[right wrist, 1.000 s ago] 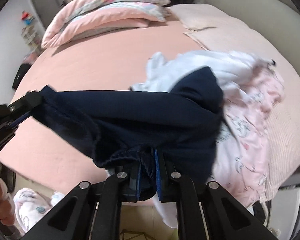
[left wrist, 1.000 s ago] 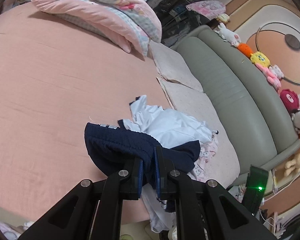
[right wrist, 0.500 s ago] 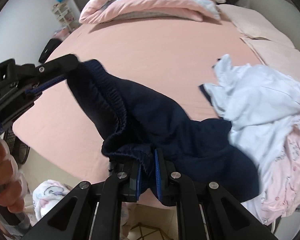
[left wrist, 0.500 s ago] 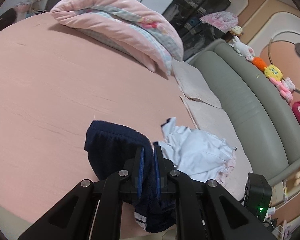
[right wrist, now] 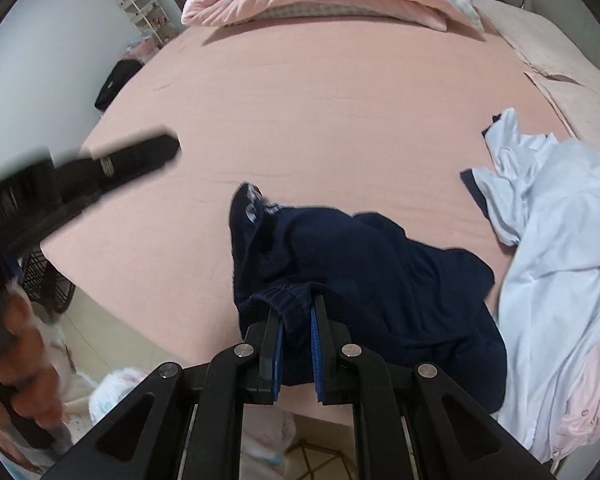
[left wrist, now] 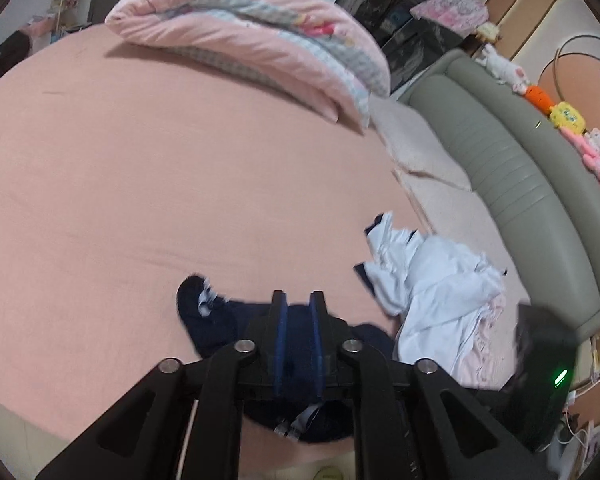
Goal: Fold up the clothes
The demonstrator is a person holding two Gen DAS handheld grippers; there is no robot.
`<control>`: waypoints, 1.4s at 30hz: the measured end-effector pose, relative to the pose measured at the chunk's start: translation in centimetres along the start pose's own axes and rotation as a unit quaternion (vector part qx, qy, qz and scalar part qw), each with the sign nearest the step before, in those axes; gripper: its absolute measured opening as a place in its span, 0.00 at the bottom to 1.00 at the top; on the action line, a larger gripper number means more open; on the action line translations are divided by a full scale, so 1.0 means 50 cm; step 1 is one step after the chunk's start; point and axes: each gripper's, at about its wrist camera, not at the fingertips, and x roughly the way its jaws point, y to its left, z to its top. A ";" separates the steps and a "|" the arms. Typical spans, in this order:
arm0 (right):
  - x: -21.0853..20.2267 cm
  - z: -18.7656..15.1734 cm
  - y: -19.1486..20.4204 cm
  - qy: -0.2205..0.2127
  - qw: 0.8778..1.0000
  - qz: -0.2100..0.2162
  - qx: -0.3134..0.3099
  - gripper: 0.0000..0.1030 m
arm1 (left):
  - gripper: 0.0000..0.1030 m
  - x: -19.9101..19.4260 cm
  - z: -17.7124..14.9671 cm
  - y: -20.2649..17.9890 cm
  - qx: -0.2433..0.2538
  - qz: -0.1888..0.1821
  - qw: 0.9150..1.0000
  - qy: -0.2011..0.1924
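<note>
I have the navy shorts (right wrist: 364, 280) lying crumpled on the pink bed (right wrist: 320, 120), near its front edge, with the pale blue shirt (right wrist: 560, 220) and a pink garment (right wrist: 592, 392) heaped just beside them on the right.

My right gripper (right wrist: 295, 310) pinches the gathered waistband; cloth fills the narrow gap between its blue pads.

My left gripper (left wrist: 298, 300) is harder to read. In its own view the fingers sit a little apart over the dark cloth, and I cannot tell whether they hold any of it. In the right view the left gripper (right wrist: 156, 152) is blurred, above the bare sheet and apart from the shorts, so I judge it free, though I cannot see how its fingers stand.

The shorts look soft, light and floppy, a thick knit that will sag and bunch rather than hold a line. It should not slip from the pads, but a one-point hold lets it twist.

The elastic waistband is the firmest part and the best place to grip. I would take the far end of that band with the left, by the striped hem corner (right wrist: 254, 204) if that proves nearer, then pull it taut and flat before folding.
</note>
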 end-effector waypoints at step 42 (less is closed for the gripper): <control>-0.011 0.144 0.016 0.080 0.992 0.096 0.005 0.10 | 0.34 0.046 -0.124 -0.085 0.080 -0.042 0.995 -0.041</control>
